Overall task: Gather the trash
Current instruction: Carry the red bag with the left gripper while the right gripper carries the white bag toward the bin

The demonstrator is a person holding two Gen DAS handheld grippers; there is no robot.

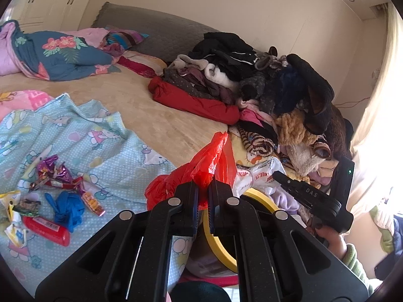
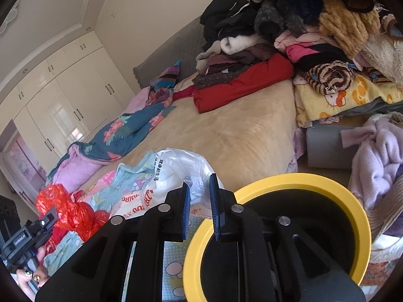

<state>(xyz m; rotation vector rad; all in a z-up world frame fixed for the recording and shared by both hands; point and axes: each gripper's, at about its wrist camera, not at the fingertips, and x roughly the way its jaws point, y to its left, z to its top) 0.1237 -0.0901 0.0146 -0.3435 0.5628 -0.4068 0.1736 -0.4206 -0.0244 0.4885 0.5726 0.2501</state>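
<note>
- Clearly, the left gripper has its 2 jaws pinched tight on a fold of the red plastic bag, low centre of the left wrist view; held by that fold, the bag hangs loose above the bed edge, which reads as carrying it toward the bin.
- Just below and behind those jaws sits the yellow-rimmed trash bin, filling the lower right of the right wrist view, its dark mouth facing up beside the bed, a sensible spot to drop things from the mattress.
- The right gripper shows a narrow gap between its blue pads, and the white printed plastic bag bunches right at the tips; it looks nipped by a thin edge, though I cannot tell for sure that the pads press on it.
- Remaining trash lies at lower left of the left wrist view on the light-blue cartoon sheet: shiny candy wrappers, a blue disposable glove and a red tube-shaped packet, clustered together so they can be gathered in few trips.
- Clothes pile occupies the upper right of both views, well apart from the trash.
- My guess: both bags go into the bin first, wrappers after.
</note>
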